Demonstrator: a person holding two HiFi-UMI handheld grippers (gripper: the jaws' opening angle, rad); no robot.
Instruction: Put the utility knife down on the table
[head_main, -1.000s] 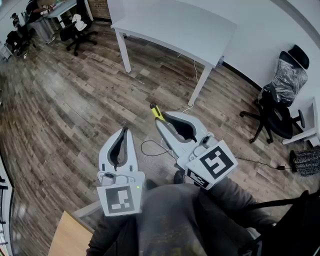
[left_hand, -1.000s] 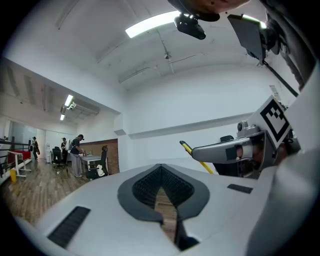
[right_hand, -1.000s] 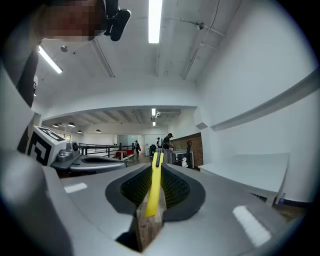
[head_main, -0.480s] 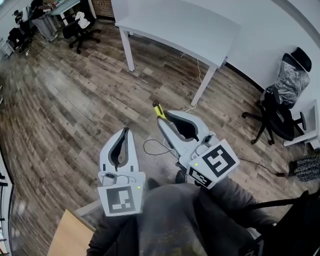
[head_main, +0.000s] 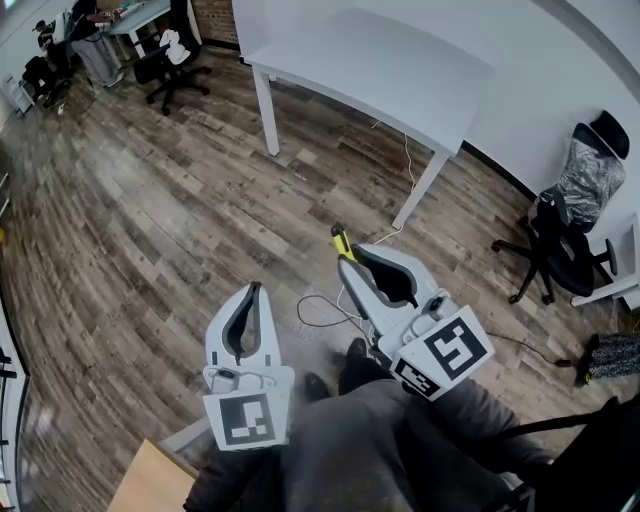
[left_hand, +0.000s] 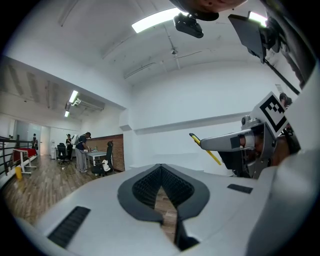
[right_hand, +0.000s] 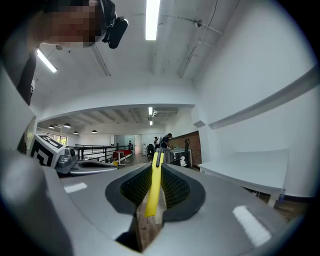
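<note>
A thin yellow utility knife (head_main: 339, 239) sticks out beyond the tips of my right gripper (head_main: 345, 262), which is shut on it and held over the wood floor. In the right gripper view the knife (right_hand: 154, 186) runs straight up between the dark pads. From the left gripper view, the knife (left_hand: 205, 149) pokes up and left out of the right gripper (left_hand: 233, 143). My left gripper (head_main: 253, 290) is shut with nothing in it, level with the right one and to its left. The white table (head_main: 400, 60) stands farther ahead, and its top (right_hand: 250, 170) lies to the right.
A black office chair (head_main: 560, 250) stands at the right and another (head_main: 172, 50) at the far left by desks. A cable (head_main: 325, 310) loops on the floor under the grippers. A light wooden board corner (head_main: 145, 480) shows at the bottom left. People stand at a far desk (left_hand: 82, 150).
The view has shifted: the table and both grippers now sit further right and lower in the head view. The right gripper still holds the knife and the left stays shut.
</note>
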